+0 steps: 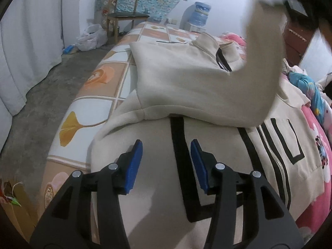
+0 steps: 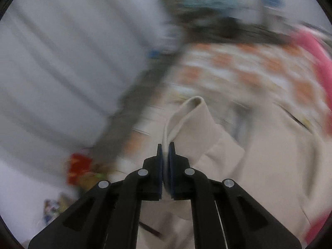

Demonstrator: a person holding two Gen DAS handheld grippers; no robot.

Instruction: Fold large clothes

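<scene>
A large cream jacket (image 1: 178,78) with black stripes and a zipper lies spread on the bed. In the left wrist view my left gripper (image 1: 166,145) is open and empty, hovering just above the jacket's near body with a black stripe between its blue pads. One cream sleeve (image 1: 263,47) is lifted up at the upper right. In the blurred right wrist view my right gripper (image 2: 165,145) is shut on the sleeve cuff (image 2: 191,122), held above the jacket (image 2: 269,166).
The bed has an orange and white patterned sheet (image 1: 97,78) and a pink floral quilt (image 1: 317,137) at the right. A wooden chair (image 1: 124,14), a plastic bag (image 1: 91,37) and a water jug (image 1: 199,14) stand beyond. White curtains (image 1: 27,41) hang at the left over a concrete floor (image 1: 47,95).
</scene>
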